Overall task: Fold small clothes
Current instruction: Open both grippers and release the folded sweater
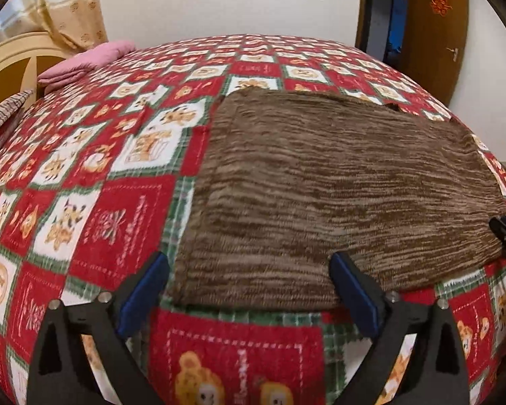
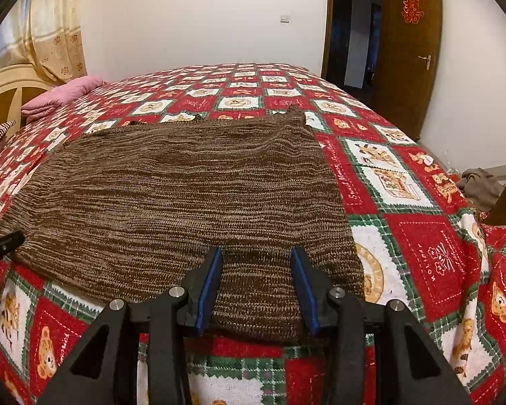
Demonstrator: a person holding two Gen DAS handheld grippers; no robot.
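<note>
1. The brown knit garment (image 1: pixel 337 182) lies flat on the red patchwork bedspread (image 1: pixel 118 209), spread just ahead of both hand-held grippers, its near hem running crosswise to the way they point.
2. The left gripper (image 1: pixel 249 290) has its jaws wide apart. They straddle the garment's near left corner without pinching it: one blue pad stands over bare bedspread just outside the side edge, the other over the knit near the hem.
3. The right gripper (image 2: pixel 256 287) stands about half open, both pads over the knit at the near right part of the hem. The cloth between them looks flat, not gathered, so I judge nothing is held.
4. Each gripper tip shows at the edge of the other's view, so the two sit at opposite ends of the same hem, about equally near it.
5. The garment's longer span seems to run from one gripper to the other, with the far edge directly ahead of both.
6. The coming move probably turns on this: each hand nips its own near corner, and the fold goes forward, away from the grippers, toward the far edge.
</note>
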